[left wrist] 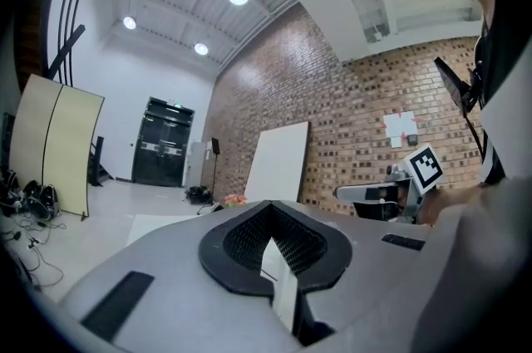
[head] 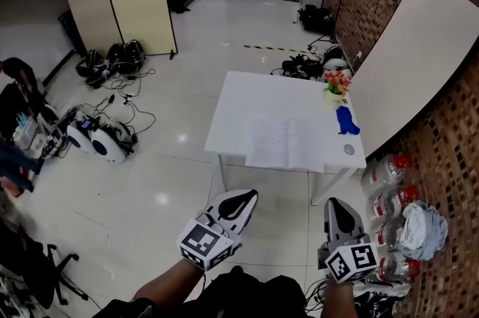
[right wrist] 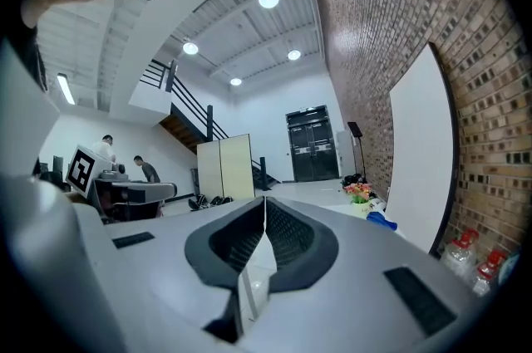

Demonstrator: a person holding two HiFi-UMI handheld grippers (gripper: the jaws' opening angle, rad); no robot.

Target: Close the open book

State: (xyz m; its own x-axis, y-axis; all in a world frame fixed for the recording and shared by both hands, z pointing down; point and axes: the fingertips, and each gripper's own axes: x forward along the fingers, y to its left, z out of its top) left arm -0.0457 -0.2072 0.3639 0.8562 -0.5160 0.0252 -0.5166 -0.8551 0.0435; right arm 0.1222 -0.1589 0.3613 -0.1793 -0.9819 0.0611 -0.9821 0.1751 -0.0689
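An open book [head: 287, 144] lies flat near the front edge of a white table [head: 247, 96], some way ahead of me. Both grippers are held level over the floor, well short of the table. The left gripper [head: 245, 197] is shut with nothing between its jaws, as the left gripper view [left wrist: 268, 206] also shows. My right gripper [head: 334, 206] is shut and empty too, its jaws meeting in the right gripper view [right wrist: 264, 202]. The book is hidden in both gripper views.
On the table's right side stand a pot of flowers [head: 336, 84], a blue object [head: 346, 120] and a small round disc [head: 349, 150]. Water bottles [head: 389, 197] and a bag [head: 423, 230] lie by the brick wall. A white board [head: 419, 54] leans there. Cables and gear [head: 97, 137] litter the floor at left.
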